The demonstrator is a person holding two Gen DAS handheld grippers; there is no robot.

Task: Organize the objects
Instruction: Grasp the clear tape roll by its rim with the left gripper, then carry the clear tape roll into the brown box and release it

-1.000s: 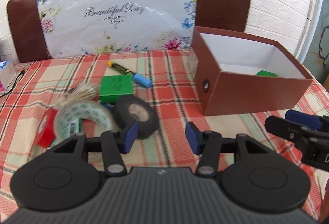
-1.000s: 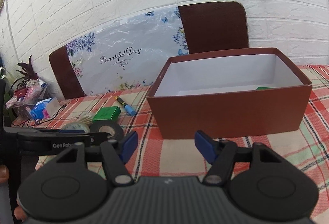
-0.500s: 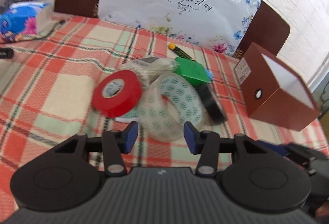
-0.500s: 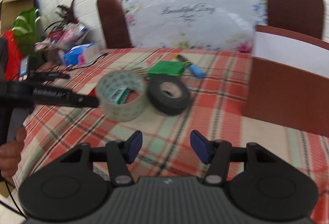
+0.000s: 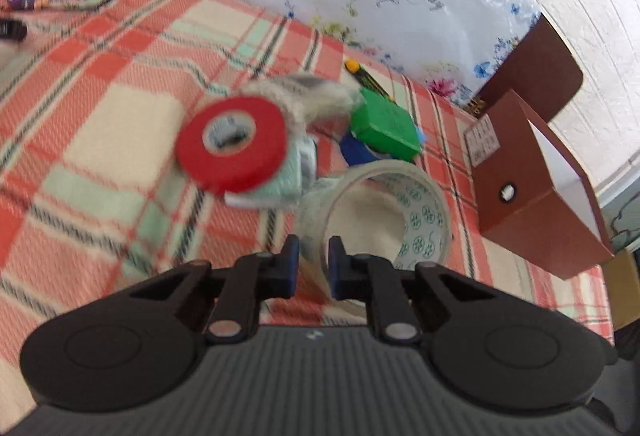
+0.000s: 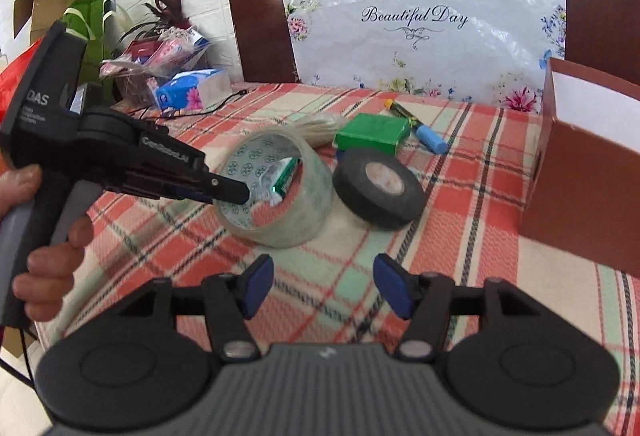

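My left gripper [image 5: 313, 260] is shut on the near wall of a clear tape roll [image 5: 380, 212], which stands tilted on the plaid cloth. The right wrist view shows this gripper [image 6: 236, 192] pinching the roll [image 6: 280, 192]. A red tape roll [image 5: 232, 144] lies just beyond, on a pale packet. A black tape roll [image 6: 378, 188], a green box [image 6: 372, 132] and a blue-capped marker [image 6: 420, 124] lie to the right. My right gripper [image 6: 322, 286] is open and empty, near the table's front. The brown box [image 6: 580, 188] stands at the right.
A floral board [image 6: 420, 20] leans on two chairs behind the table. A blue tissue pack [image 6: 192, 88], a cable and clutter sit at the far left. A bundle of string [image 6: 320, 124] lies beside the green box.
My left gripper has closed on the clear tape roll's wall and tipped it up. The right gripper has swung left, away from the brown box, and stays open.
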